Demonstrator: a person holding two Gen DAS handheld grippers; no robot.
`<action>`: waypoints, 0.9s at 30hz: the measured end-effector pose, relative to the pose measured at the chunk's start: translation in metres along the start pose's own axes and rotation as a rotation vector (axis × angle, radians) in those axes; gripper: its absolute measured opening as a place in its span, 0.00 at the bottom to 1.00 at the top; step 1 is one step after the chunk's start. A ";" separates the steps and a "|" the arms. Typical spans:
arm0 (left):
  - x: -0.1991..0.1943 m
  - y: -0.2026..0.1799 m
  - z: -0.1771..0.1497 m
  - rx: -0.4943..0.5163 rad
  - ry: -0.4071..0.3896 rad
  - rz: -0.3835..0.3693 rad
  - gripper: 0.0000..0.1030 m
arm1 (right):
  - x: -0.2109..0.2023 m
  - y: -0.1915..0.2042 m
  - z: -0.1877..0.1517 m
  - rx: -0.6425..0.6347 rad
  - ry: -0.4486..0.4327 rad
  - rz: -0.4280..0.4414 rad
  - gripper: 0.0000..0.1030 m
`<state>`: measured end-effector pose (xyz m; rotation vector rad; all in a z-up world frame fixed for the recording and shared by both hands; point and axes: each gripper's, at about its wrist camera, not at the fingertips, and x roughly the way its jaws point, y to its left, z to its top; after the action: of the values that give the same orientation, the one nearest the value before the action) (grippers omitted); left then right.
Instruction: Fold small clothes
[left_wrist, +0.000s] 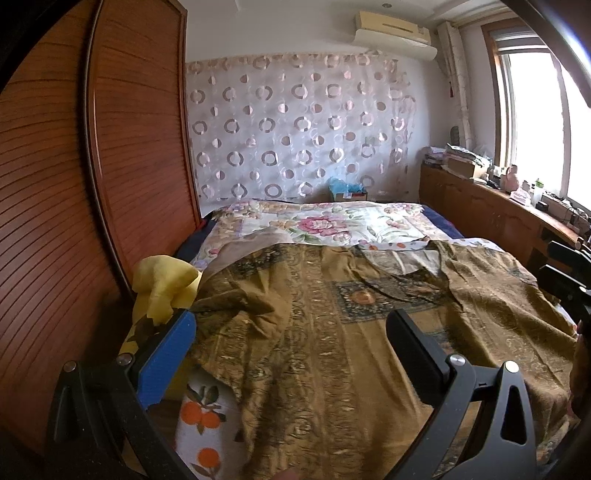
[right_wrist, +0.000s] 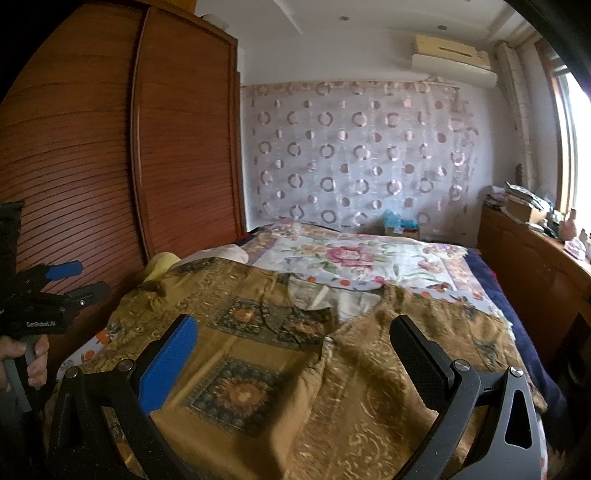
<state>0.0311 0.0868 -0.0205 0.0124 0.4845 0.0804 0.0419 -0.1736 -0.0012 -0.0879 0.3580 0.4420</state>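
Bed (left_wrist: 439, 225) with floral quilt (left_wrist: 317, 221), olive patterned garment (left_wrist: 332, 332), yellow cloth (left_wrist: 162, 284).

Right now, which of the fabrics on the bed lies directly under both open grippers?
The olive-gold patterned garment, spread flat across the near end. The crumpled yellow cloth sits at its left edge by the wardrobe, and the floral bedspread lies beyond.

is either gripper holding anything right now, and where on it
Nothing is held. The left gripper and right gripper are both open above the brown patterned garment, not clamping it.
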 end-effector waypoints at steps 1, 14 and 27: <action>0.003 0.003 0.000 -0.002 0.005 -0.004 1.00 | 0.002 0.000 0.000 -0.005 0.004 0.008 1.00; 0.070 0.088 -0.012 -0.091 0.179 0.009 0.88 | 0.059 -0.006 0.011 -0.082 0.172 0.149 1.00; 0.126 0.131 -0.032 -0.198 0.373 0.007 0.67 | 0.110 -0.027 0.036 -0.122 0.299 0.257 1.00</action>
<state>0.1176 0.2273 -0.1037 -0.1982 0.8470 0.1385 0.1584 -0.1481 -0.0066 -0.2300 0.6401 0.7080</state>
